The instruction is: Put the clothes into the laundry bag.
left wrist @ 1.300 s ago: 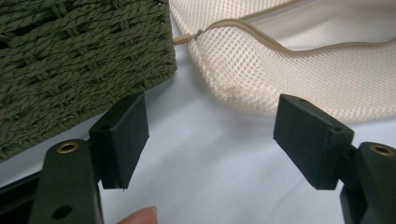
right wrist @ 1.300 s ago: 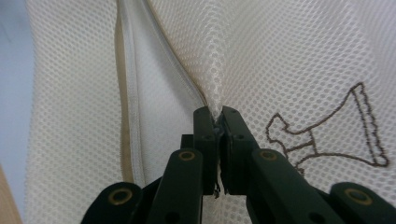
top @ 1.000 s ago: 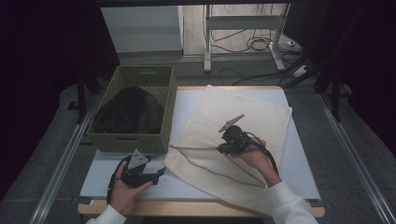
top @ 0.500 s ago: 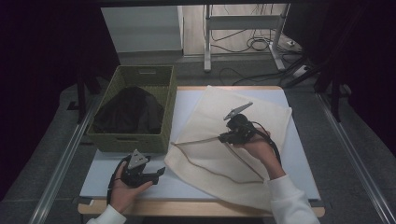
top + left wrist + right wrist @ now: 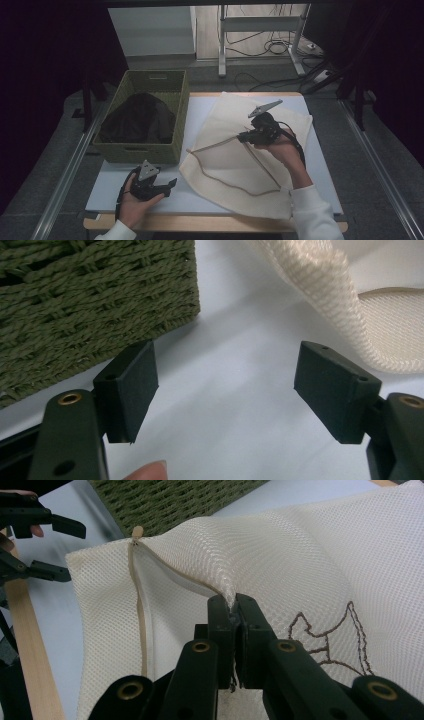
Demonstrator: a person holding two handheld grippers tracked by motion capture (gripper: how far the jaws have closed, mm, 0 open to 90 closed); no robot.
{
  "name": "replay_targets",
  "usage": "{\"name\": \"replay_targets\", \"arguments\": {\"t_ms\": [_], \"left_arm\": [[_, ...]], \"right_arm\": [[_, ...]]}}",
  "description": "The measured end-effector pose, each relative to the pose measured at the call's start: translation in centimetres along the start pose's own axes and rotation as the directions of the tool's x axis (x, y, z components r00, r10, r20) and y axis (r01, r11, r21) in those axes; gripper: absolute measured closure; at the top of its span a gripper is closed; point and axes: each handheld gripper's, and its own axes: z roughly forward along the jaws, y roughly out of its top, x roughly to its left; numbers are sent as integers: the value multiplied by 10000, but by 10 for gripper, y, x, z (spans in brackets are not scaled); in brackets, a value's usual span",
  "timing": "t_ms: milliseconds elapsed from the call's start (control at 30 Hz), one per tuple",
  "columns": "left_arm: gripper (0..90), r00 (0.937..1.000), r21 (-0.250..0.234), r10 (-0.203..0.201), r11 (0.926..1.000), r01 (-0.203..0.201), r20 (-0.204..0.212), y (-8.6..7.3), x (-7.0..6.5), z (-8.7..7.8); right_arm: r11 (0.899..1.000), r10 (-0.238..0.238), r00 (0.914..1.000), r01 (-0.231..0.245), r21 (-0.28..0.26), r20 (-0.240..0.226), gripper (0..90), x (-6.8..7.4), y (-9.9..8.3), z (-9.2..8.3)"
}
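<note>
High view: right tongs point(image 5: 243, 136) pinch mesh bag point(image 5: 235, 160), forearm raised.

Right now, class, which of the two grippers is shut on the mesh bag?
The right gripper: its jaws pinch a fold of the cream mesh laundry bag. The left gripper rests open beside the green basket.

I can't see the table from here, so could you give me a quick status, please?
Right gripper shut on mesh bag, top layer lifted. Left gripper open on table. Basket beside; nothing in the way.

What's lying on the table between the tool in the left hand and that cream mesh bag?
Nothing: in the high view, bare white table separates the left tool from the mesh bag.
</note>
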Motion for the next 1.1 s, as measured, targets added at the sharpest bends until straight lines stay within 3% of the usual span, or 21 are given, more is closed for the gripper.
{"name": "replay_targets", "arguments": {"t_ms": [100, 233, 467, 767, 900, 1100], "left_arm": [[249, 10000, 9, -8, 10000, 8, 44, -1, 1, -1], [243, 9990, 0, -412, 9992, 412, 166, -1, 4, 0], [246, 9982, 109, -566, 9983, 564, 207, 1, 7, 0], [229, 9998, -156, -211, 9997, 212, 53, 10, 4, -9], [261, 9985, -182, -339, 9992, 347, 419, 16, 2, -15], [286, 9992, -421, -188, 9989, 203, 367, 34, -2, -34]], "right_arm": [[9998, -17, 10000, 18, -206, 54, 865, 2, 1, -6], [9992, 1, 9999, 6, -404, 167, 865, 2, 2, -11], [9987, 71, 9996, -57, -505, 288, 865, 1, 0, -16], [9993, 75, 9999, -69, -368, 155, 865, 1, 0, -10], [9994, -17, 9998, 23, -353, 176, 865, 2, 0, -10], [9992, 3, 10000, 0, -404, 76, 864, 2, -1, -12]]}}
